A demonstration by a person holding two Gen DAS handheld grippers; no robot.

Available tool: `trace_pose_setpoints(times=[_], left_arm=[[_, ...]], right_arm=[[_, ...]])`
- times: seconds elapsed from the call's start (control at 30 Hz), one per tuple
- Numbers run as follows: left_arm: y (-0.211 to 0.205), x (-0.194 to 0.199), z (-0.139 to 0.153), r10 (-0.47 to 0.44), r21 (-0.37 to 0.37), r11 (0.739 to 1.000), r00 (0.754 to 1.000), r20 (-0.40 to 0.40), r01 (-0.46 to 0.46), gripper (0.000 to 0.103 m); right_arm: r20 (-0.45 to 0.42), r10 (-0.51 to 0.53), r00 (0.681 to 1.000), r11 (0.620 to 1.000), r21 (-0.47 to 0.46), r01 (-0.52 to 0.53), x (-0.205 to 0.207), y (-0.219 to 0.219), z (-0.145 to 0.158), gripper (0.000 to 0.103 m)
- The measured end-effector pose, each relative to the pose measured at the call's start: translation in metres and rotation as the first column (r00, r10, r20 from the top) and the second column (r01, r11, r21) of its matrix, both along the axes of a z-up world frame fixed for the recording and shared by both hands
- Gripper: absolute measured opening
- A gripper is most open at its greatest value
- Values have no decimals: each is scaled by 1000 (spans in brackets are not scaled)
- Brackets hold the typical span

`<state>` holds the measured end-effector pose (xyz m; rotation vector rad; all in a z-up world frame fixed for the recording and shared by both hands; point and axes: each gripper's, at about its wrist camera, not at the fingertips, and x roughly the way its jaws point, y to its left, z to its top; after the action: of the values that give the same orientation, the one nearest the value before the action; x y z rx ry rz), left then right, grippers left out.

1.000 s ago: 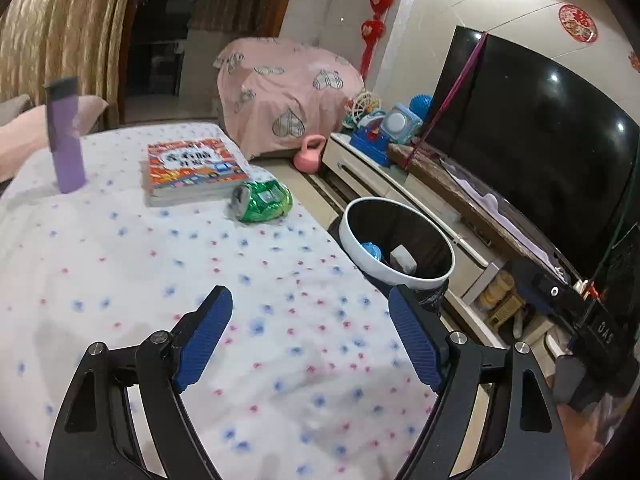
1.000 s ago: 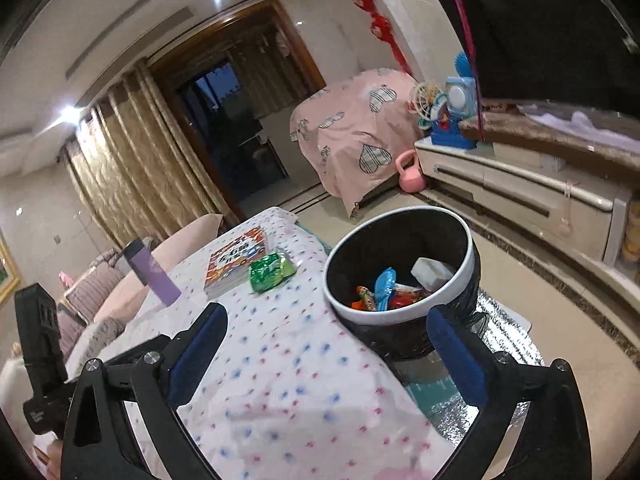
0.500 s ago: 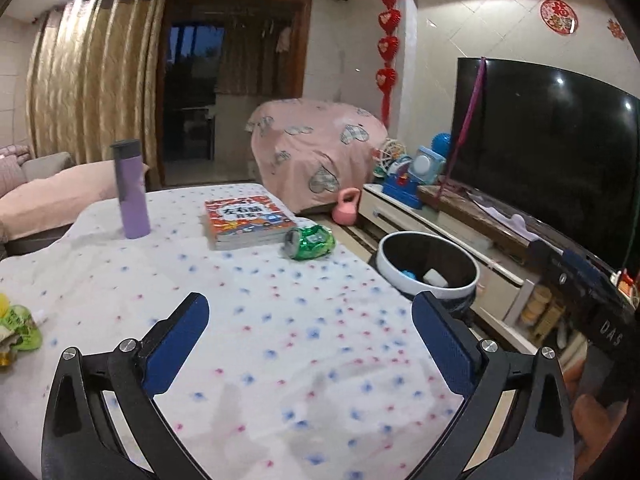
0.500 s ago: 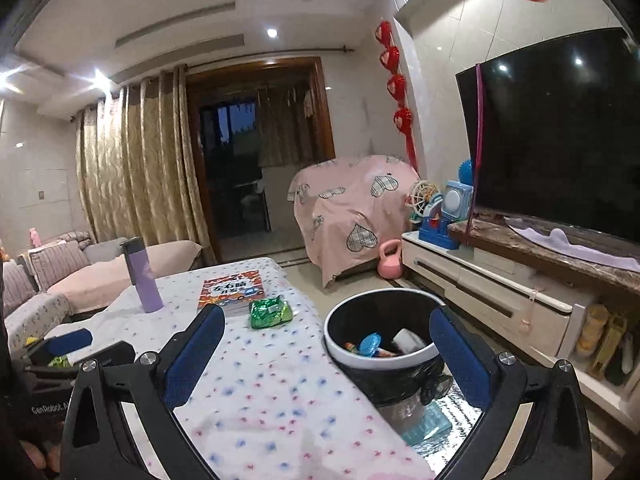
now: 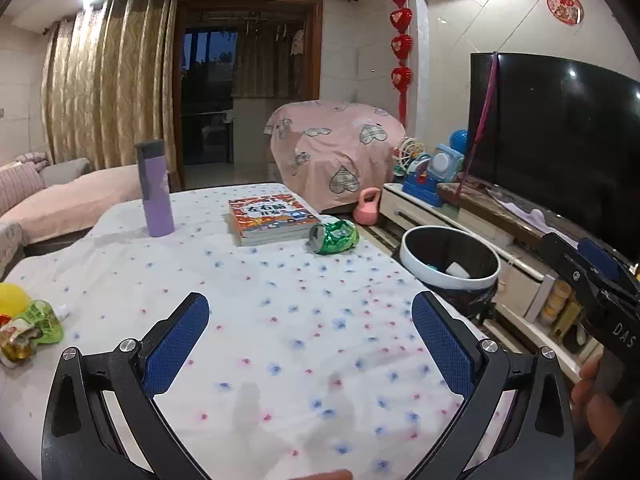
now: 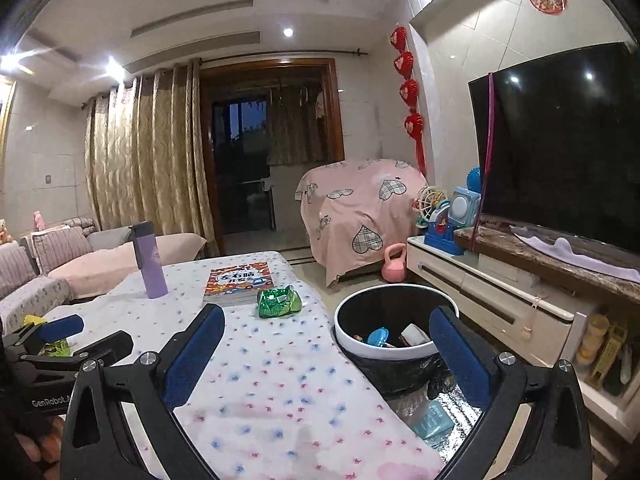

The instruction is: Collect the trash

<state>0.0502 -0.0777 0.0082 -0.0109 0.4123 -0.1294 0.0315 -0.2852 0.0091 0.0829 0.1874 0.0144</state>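
Observation:
A crumpled green wrapper (image 5: 335, 237) (image 6: 279, 302) lies on the dotted tablecloth beside the book. More trash, a green and yellow wrapper pile (image 5: 28, 326), sits at the table's left edge. The black bin with a white rim (image 5: 450, 256) (image 6: 394, 330) stands on the floor right of the table and holds several bits of trash. My left gripper (image 5: 310, 338) hovers open over the near tablecloth, nothing between its blue pads. My right gripper (image 6: 326, 350) is open too, over the table's right edge and the bin, holding nothing.
A purple bottle (image 5: 154, 188) and a book (image 5: 272, 216) stand on the table (image 5: 240, 280). A TV (image 5: 560, 140) on a low cabinet runs along the right. A pink kettlebell (image 5: 368, 208), a covered chair (image 5: 336, 152) and a sofa (image 5: 60, 200) surround the table.
Both views have swung from tilted and close above the bin to level and farther back. The left jaws have spread wider. Nothing was picked up.

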Motion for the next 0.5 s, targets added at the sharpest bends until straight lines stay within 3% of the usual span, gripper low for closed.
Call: trace_pose_setpoints(times=[0.5], left_arm=[[-2,-6,2,19,16,1000,999,34,-20,103]], right_arm=[[-26,2,1000,1000,12,-2,3,-1,-6,103]])
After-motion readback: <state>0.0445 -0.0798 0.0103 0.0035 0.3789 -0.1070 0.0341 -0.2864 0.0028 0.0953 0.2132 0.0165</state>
